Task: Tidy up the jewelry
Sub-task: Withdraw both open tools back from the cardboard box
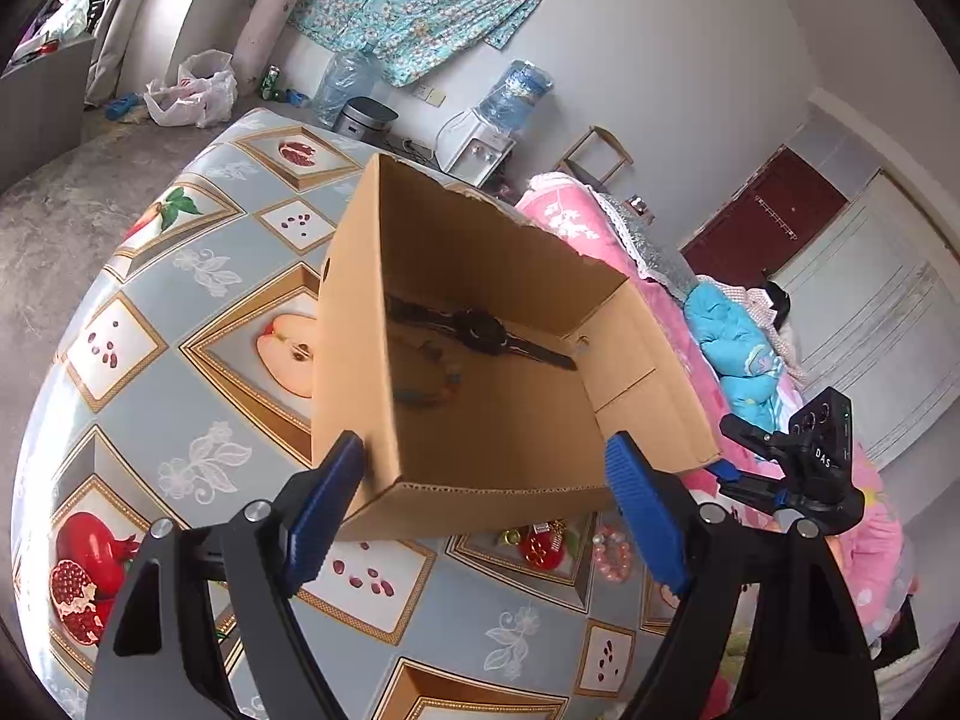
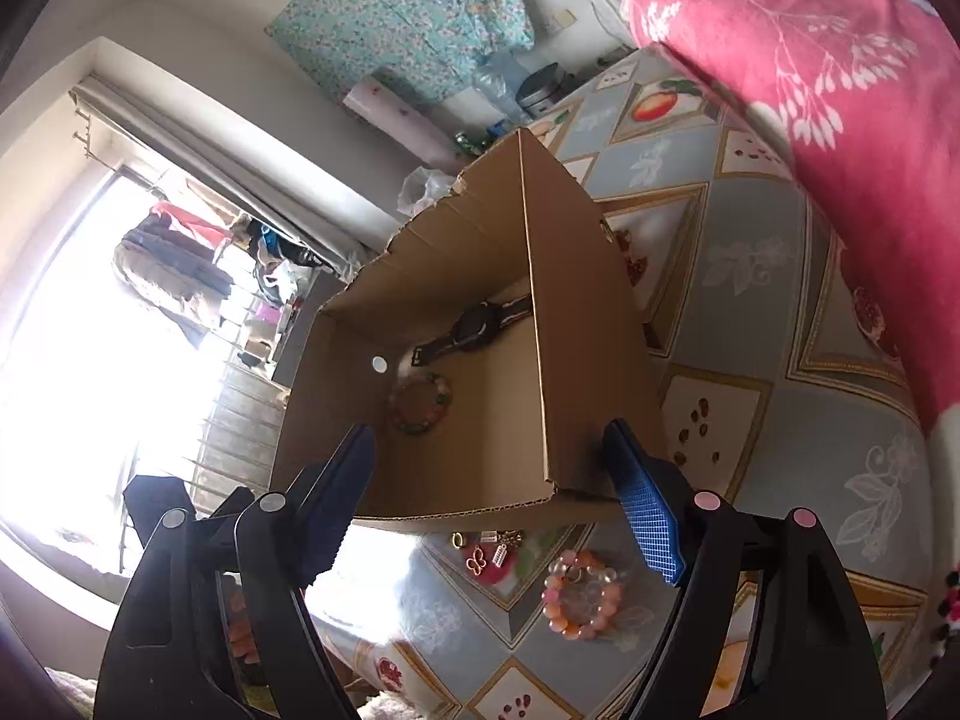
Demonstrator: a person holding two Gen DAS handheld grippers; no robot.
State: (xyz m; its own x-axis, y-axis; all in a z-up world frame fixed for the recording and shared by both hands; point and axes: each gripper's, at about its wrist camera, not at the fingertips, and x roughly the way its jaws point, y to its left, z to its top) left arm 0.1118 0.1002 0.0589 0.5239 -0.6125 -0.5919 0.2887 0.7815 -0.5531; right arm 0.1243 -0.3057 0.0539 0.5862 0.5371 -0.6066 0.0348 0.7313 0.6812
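Note:
An open cardboard box (image 1: 480, 438) (image 2: 594, 372) stands on the table. Inside lie a black wristwatch (image 1: 480, 330) (image 2: 474, 327) and a multicoloured bead bracelet (image 1: 429, 384) (image 2: 420, 402). In front of the box on the table lie a pink bead bracelet (image 1: 612, 555) (image 2: 579, 594) and a gold chain with small charms (image 1: 543, 540) (image 2: 489, 549). My left gripper (image 1: 486, 510) is open and empty, just before the box's near wall. My right gripper (image 2: 495, 501) is open and empty, just before the box's near corner, above the loose jewelry. The right gripper's body shows in the left view (image 1: 798, 468).
The table wears a fruit-patterned cloth (image 1: 198, 360) (image 2: 750, 348). A pink blanket (image 1: 588, 228) (image 2: 810, 78) lies beside the table on the right. A water dispenser (image 1: 480, 144) and bags stand by the far wall. A bright window (image 2: 90, 330) is on the left.

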